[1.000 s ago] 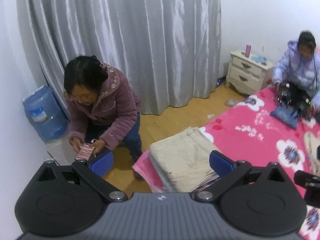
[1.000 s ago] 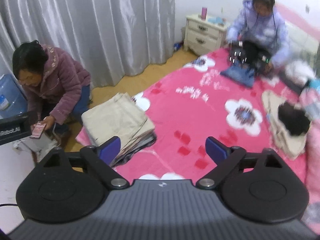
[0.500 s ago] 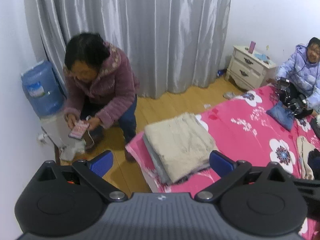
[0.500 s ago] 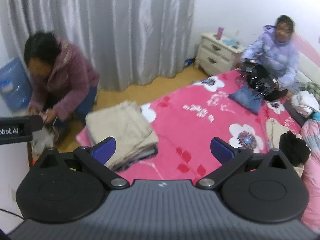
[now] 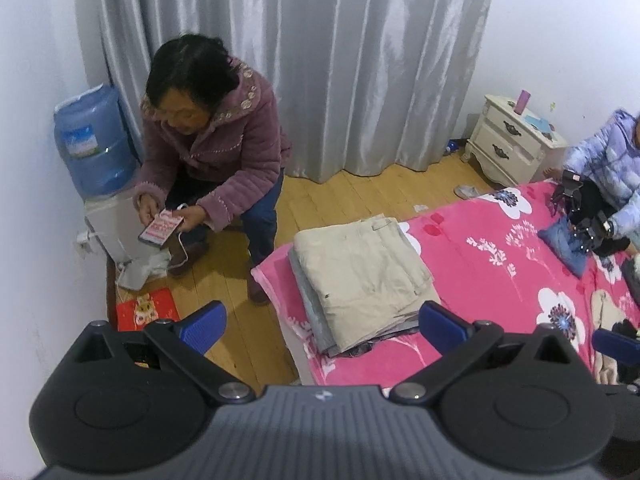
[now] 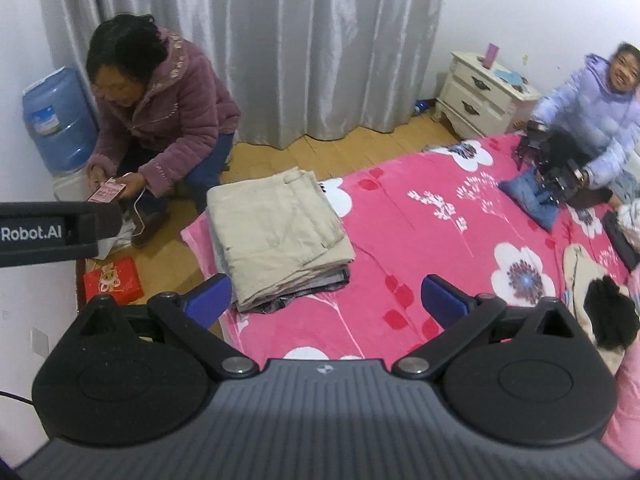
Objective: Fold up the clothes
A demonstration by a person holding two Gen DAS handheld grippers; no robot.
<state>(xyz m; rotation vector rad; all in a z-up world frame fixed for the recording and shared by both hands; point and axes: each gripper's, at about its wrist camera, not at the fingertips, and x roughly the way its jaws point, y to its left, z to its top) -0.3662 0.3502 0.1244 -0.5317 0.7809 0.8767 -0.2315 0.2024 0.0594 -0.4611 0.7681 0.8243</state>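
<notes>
Left gripper (image 5: 320,326) wide apart, empty, held above the bed corner. One stack of folded clothes (image 5: 360,276) lies at the near-left corner of the pink blanket (image 6: 420,232): a beige garment on top, at least two grey layers beneath. Judged soft, light, limp; best lifted from under its folded edges. Right gripper (image 6: 326,300) likewise wide, empty. One unfolded pile (image 6: 592,292) lies far right.

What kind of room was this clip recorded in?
Most likely a home bedroom: a bed with a pink floral blanket, a white nightstand against the wall, and grey curtains reaching the floor. Folded clothes lie stacked on the bed's corner.
</notes>
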